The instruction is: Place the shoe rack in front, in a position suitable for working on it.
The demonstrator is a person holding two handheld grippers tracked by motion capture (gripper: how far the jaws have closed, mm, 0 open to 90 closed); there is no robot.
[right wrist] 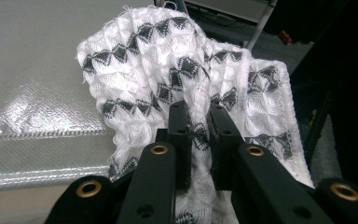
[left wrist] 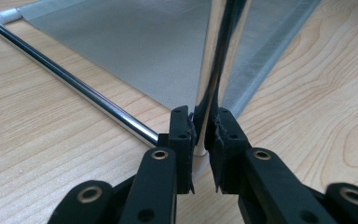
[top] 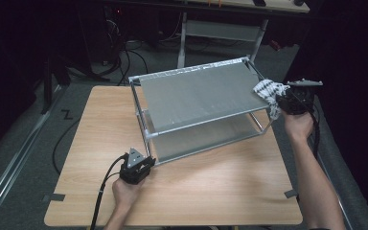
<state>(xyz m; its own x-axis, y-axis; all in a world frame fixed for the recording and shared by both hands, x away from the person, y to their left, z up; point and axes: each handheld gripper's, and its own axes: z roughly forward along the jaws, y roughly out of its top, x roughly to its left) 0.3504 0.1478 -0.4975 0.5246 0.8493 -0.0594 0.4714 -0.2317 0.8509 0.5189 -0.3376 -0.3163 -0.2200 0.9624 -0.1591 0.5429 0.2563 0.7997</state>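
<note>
On the light wooden table (top: 211, 191), a two-tier chrome-tube rack with grey mesh shelves (top: 196, 96). Left gripper (left wrist: 200, 128): jaws pinching the rack's near-corner upright post (left wrist: 214, 70) just above its foot. Right gripper (right wrist: 199, 123): jaws clamped on a white cloth with dark diamond pattern (right wrist: 168, 60), apparently resting on the top shelf's right edge.

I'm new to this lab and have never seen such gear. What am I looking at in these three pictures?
A person stands at a wooden table, holding a two-jaw grasping tool in each hand. One picture looks down from above; the other two come from cameras riding on each tool, looking along its black jaws. On the table stands a two-tier metal rack with grey fabric shelves. The left tool is clamped on the rack's near corner post, steadying it. The right tool grips a white-and-black patterned cloth at the top shelf's right edge.
</note>
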